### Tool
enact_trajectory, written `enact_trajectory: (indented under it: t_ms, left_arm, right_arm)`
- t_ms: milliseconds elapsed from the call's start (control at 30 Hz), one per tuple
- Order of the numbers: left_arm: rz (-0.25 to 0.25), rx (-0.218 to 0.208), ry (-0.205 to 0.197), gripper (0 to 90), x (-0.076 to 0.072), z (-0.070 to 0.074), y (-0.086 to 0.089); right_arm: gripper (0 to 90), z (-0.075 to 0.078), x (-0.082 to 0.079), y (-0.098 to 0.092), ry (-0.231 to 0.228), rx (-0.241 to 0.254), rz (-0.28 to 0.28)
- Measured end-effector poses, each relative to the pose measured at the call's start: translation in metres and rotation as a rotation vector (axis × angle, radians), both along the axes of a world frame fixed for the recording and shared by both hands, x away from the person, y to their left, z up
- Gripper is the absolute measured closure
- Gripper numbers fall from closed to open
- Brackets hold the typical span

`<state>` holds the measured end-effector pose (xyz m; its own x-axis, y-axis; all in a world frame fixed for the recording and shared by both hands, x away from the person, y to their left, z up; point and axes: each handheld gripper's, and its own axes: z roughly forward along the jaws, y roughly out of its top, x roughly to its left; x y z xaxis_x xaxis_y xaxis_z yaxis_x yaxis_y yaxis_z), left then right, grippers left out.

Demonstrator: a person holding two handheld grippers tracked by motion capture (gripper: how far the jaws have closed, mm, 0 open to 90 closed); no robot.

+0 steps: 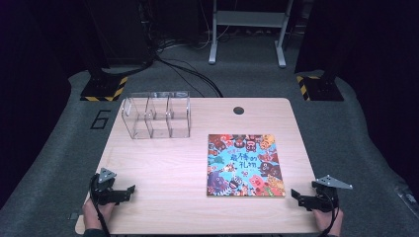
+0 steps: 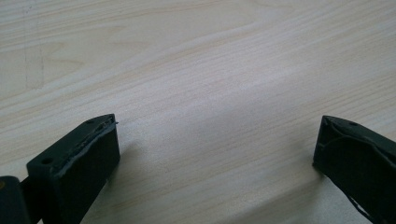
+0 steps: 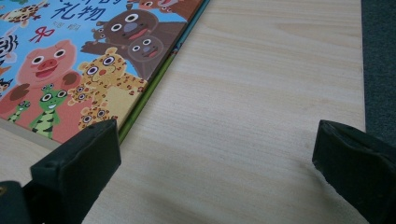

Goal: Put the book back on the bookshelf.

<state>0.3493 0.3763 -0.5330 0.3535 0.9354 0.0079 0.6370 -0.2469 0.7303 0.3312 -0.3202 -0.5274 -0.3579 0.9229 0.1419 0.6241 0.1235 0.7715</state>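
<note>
A colourful picture book (image 1: 245, 165) with cartoon animals on its cover lies flat on the right half of the wooden table (image 1: 163, 168). In the right gripper view its near corner (image 3: 93, 70) sits just beyond my left jaw. My right gripper (image 1: 295, 194) rests at the table's near right corner, open, jaws wide apart over bare wood, a little right of the book. My left gripper (image 1: 129, 190) rests at the near left corner, open, with nothing but bare wood (image 2: 215, 116) between its jaws.
A clear plastic organizer (image 1: 156, 114) with several compartments stands at the back left of the table. A round cable hole (image 1: 239, 110) sits near the back edge. Beyond the table are black stands, cables and a metal frame on grey floor.
</note>
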Motion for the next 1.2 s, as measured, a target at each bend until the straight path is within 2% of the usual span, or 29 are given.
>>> enact_trajectory:
  t_ms: [100, 367, 400, 467, 567, 633, 700, 767, 800, 867, 1000, 1067, 1133, 1200]
  left_arm:
    - [0.0, 0.0, 0.004, 0.1, 0.0, 0.0, 0.0]
    - [0.003, -0.001, 0.001, 0.1, 0.001, 0.0, 0.0]
    - [0.002, -0.001, 0.001, 0.1, 0.001, 0.0, 0.0]
    - [0.003, -0.001, 0.001, 0.1, 0.001, 0.0, 0.0]
    - [0.003, -0.001, 0.001, 0.1, 0.001, 0.0, 0.0]
    - [0.003, -0.001, 0.001, 0.1, 0.001, 0.0, 0.0]
    - [0.003, -0.001, 0.001, 0.1, 0.001, 0.0, 0.0]
    - [0.003, -0.001, 0.001, 0.1, 0.001, 0.0, 0.0]
    - [0.003, -0.002, 0.001, 0.1, 0.001, 0.0, 0.0]
    - [0.003, -0.002, 0.001, 0.2, 0.001, 0.0, 0.0]
    - [0.005, -0.004, -0.001, 0.2, 0.001, 0.0, 0.0]
    - [0.005, -0.003, 0.0, 0.2, 0.001, 0.0, 0.0]
    - [0.005, -0.003, 0.0, 0.2, 0.001, 0.0, 0.0]
    - [0.005, -0.004, -0.001, 0.2, 0.001, 0.0, 0.0]
  right_arm:
    - [0.6, 0.0, 0.001, 0.0, -0.003, -0.008, 0.0]
    - [0.8, 0.0, 0.001, 0.0, 0.005, 0.014, -0.013]
    - [0.0, 0.001, 0.003, -0.001, 0.028, 0.014, -0.009]
    - [0.0, 0.001, 0.004, -0.001, 0.032, 0.014, -0.007]
    - [0.0, 0.002, 0.007, 0.002, 0.038, -0.008, -0.025]
    - [0.0, 0.003, 0.008, 0.003, 0.038, -0.006, -0.03]
    - [0.0, 0.004, 0.012, 0.005, 0.052, -0.021, -0.017]
    - [0.0, 0.005, 0.013, 0.007, 0.055, -0.015, -0.015]
    - [0.0, 0.008, 0.017, 0.01, 0.068, -0.027, -0.019]
    - [0.0, 0.008, 0.019, 0.011, 0.059, -0.022, -0.019]
    - [0.0, 0.016, 0.035, 0.02, 0.084, -0.034, 0.019]
    - [0.0, 0.017, 0.037, 0.023, 0.086, -0.031, 0.013]
    - [0.0, 0.023, 0.048, 0.031, 0.098, -0.043, 0.037]
    - [0.0, 0.024, 0.052, 0.033, 0.087, -0.052, 0.043]
